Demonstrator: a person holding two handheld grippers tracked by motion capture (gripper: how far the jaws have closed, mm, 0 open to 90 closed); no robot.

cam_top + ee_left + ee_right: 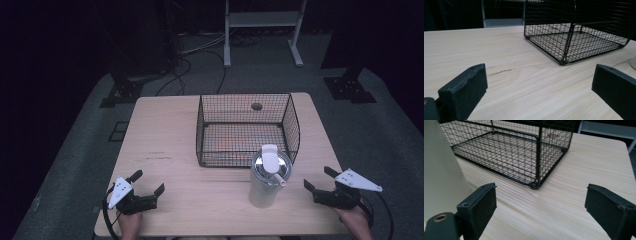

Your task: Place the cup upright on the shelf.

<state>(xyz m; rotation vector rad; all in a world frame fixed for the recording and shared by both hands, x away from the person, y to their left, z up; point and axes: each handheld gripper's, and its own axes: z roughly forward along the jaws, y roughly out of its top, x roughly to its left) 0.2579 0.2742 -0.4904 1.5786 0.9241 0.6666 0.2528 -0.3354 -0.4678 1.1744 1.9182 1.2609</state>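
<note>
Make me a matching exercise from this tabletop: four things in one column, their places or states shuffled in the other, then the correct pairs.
Things:
1. wire basket
2. tumbler
3. left gripper
4. right gripper

Places or states:
A. open, near the table's front left corner
B. empty, at the middle of the far side
C. open, at the front right edge
D. upright, just in front of the basket

Pairs: 1-B, 2-D, 3-A, 4-C

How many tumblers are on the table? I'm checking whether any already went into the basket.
1. The tumbler stands upright on the table just in front of the wire basket, between the two open grippers; nothing lies in the basket.
</note>
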